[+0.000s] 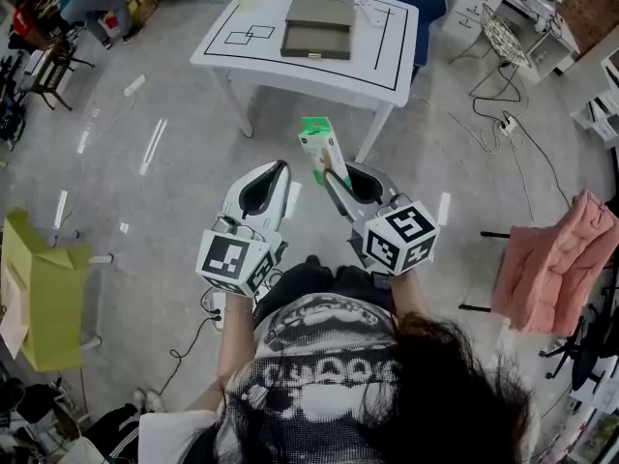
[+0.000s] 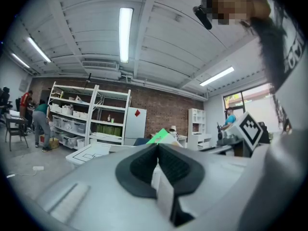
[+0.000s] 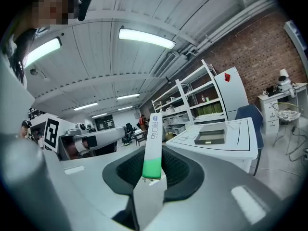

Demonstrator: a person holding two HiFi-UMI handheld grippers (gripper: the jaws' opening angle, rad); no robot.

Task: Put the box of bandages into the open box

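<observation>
Seen from the head view, the person stands on the floor (image 1: pixel 145 162) with both grippers held out at lower centre of the frame. The right gripper (image 1: pixel 334 174) pinches the bandage box (image 1: pixel 322 149), a white and green carton that sticks up and out from between its jaws, in the air well short of the table (image 1: pixel 379 69). The left gripper (image 1: pixel 278 169) sits just beside it with its jaws pressed together and nothing between them. The table stands at the top centre, and the open box (image 1: pixel 317 29) rests on it, well apart from both grippers. Only this view takes in a yellow-green bag (image 1: pixel 39 293) at the left edge and a pink cushion (image 1: pixel 556 259) at the right. The right gripper view gives the grip itself: the dark pads close on the carton's lower green end while its white part rises at centre frame, with the table and open box at right of centre and brick wall and shelves (image 3: pixel 192 97) behind. The left gripper view shows its pads meeting at lower centre; only a green corner of the carton peeks over them, the right gripper's marker cube (image 2: pixel 250 129) lies at right, and the open box cannot be made out there.
</observation>
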